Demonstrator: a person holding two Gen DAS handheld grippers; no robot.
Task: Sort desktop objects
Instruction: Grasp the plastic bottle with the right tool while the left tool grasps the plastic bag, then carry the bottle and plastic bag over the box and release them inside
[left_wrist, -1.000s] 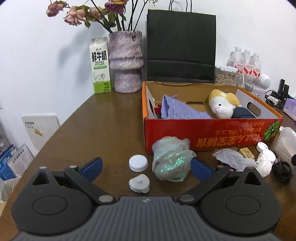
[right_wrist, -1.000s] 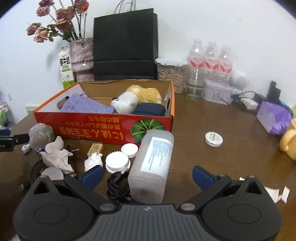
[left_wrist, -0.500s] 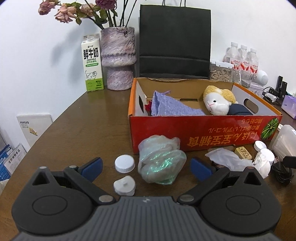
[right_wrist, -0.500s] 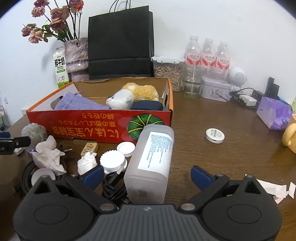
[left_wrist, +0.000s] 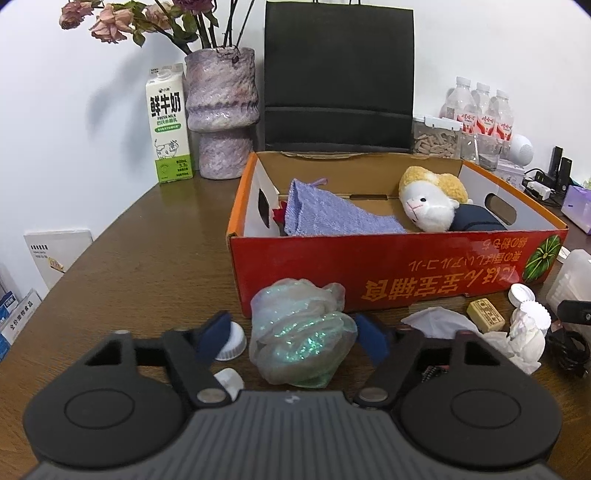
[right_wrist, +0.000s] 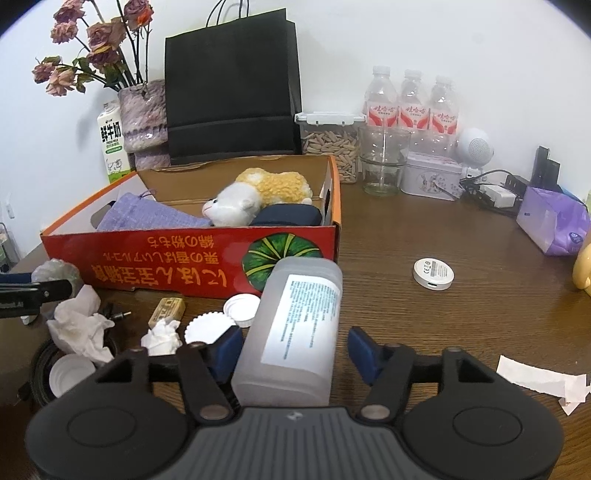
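Both grippers closing in front of the red box

The left gripper (left_wrist: 293, 332) is closing around a shimmering bag (left_wrist: 301, 336), the right gripper (right_wrist: 293, 349) around a labelled plastic jug (right_wrist: 291, 334), pads not yet pressing; behind them the red box (right_wrist: 184, 266) is holding one plush sheep (right_wrist: 258, 195); three bottles (right_wrist: 410, 107) and a "FRESH MILK" carton (left_wrist: 168, 125) are standing along the table's far edge.

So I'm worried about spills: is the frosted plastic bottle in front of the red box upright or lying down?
Lying down. The frosted plastic bottle rests on its side on the table, label up, between the closing jaws of the right gripper.

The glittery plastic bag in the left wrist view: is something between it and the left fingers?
Nothing visible. The glittery plastic bag lies between the closing fingers of the left gripper; a white cap sits just outside the other finger.
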